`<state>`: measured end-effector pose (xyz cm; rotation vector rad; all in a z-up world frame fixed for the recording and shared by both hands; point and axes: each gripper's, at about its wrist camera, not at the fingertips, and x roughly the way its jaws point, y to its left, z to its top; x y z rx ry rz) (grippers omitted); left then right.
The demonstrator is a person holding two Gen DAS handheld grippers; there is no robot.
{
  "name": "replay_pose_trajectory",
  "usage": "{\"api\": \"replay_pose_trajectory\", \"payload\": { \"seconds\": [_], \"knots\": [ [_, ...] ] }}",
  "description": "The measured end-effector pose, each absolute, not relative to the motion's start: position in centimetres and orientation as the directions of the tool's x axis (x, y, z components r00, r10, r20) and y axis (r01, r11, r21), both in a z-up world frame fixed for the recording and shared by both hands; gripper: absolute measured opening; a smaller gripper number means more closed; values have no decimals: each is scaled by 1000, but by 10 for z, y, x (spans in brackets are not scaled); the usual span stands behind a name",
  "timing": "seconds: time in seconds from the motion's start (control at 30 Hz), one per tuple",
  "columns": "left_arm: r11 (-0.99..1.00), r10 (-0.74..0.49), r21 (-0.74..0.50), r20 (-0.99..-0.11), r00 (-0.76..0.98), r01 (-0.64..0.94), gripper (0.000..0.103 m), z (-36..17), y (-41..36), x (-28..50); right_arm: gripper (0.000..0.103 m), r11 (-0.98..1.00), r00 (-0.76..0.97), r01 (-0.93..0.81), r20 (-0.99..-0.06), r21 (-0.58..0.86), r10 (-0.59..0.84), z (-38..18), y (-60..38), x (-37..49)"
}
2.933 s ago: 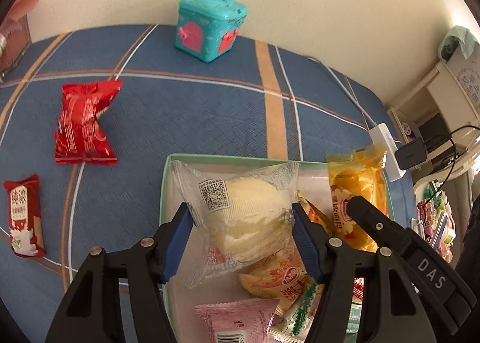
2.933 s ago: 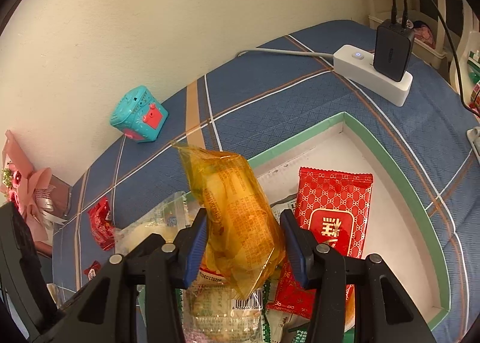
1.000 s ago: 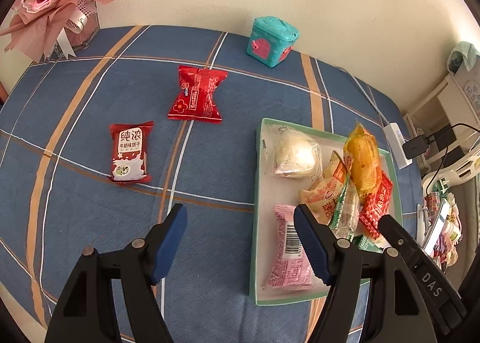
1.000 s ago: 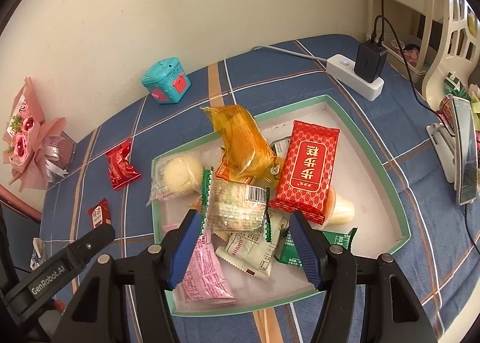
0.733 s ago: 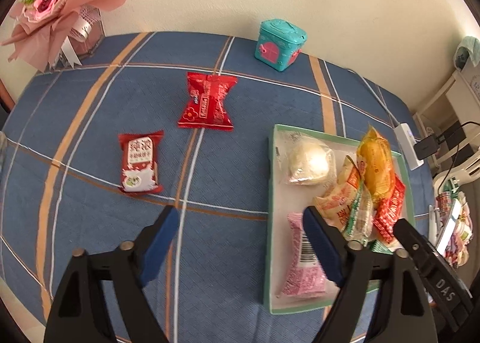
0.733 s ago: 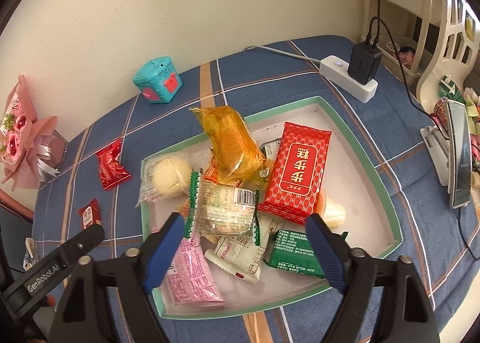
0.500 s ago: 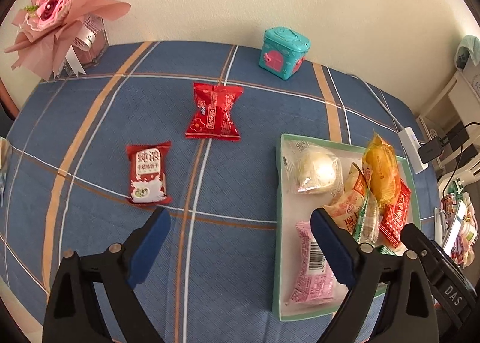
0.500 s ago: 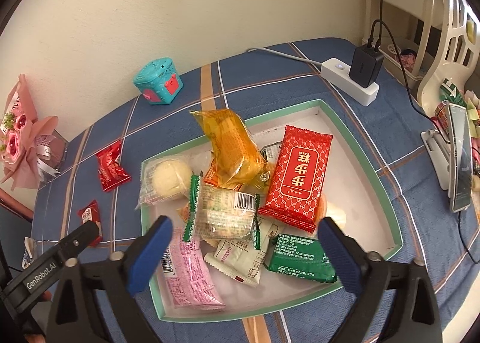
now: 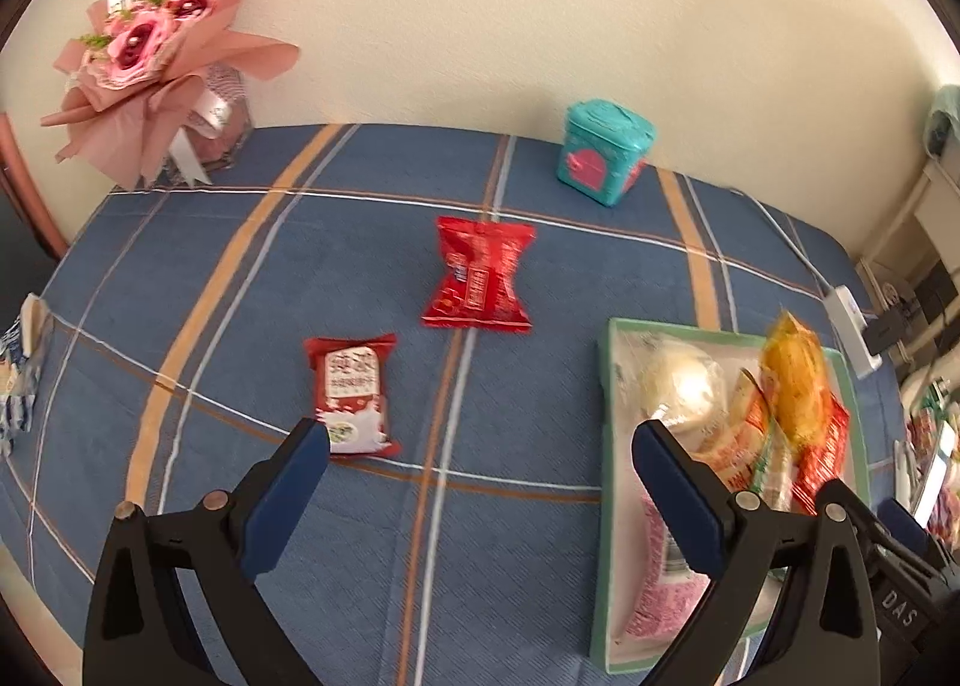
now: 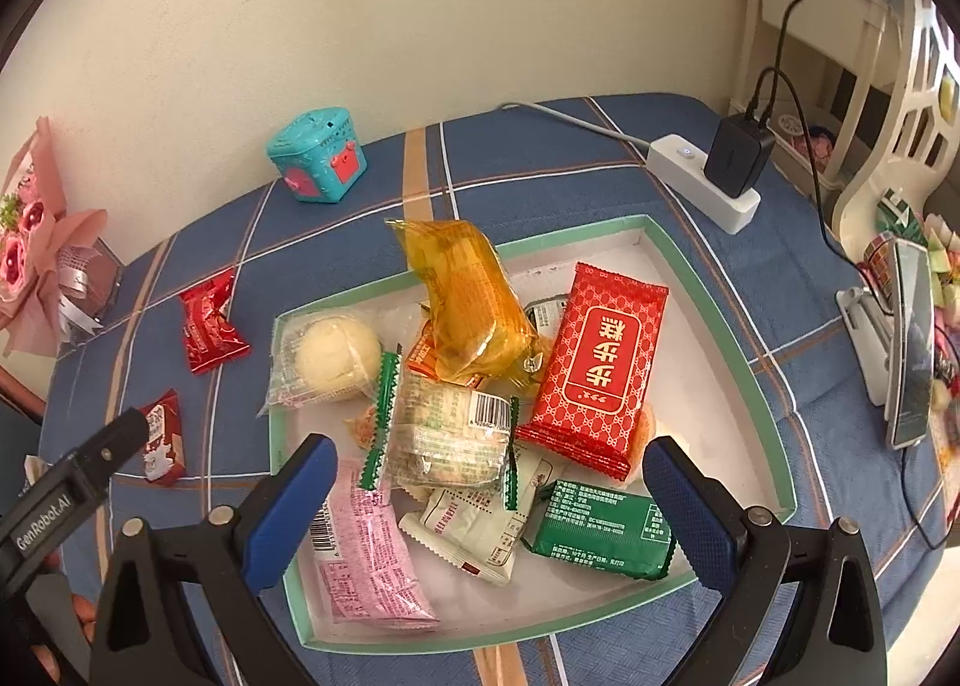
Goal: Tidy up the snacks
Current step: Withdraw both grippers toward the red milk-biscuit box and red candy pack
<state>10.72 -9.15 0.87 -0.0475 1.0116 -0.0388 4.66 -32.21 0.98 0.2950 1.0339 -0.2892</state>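
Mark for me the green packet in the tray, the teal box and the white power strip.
green packet (image 10: 602, 529): right wrist view, middle of its printed face.
teal box (image 10: 318, 156): right wrist view, its front side.
power strip (image 10: 690, 176): right wrist view, its white top.

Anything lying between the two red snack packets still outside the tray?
No. In the left wrist view, only bare blue plaid cloth separates the twisted red packet from the red milk-print packet.

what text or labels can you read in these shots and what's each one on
"DAS": on the right gripper body, seen from the left wrist.
"GenRobot.AI": on the left gripper body, seen from the right wrist.
Chinese characters on the red patterned packet and red-and-white packet; other print and barcodes are too small to read.
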Motion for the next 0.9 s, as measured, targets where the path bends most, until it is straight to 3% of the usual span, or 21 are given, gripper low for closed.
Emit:
{"api": "replay_pose_trajectory", "payload": {
  "seconds": [0.47, 0.9],
  "knots": [
    [992, 44, -19, -883, 468, -129, 101, -15, -49, 130, 103, 939, 499, 336, -860, 79, -106, 7, -295, 57],
    [960, 56, -76, -891, 451, -270, 101, -23, 17, 137, 103, 977, 534, 162, -845, 139, 31, 7, -224, 80]
  ]
}}
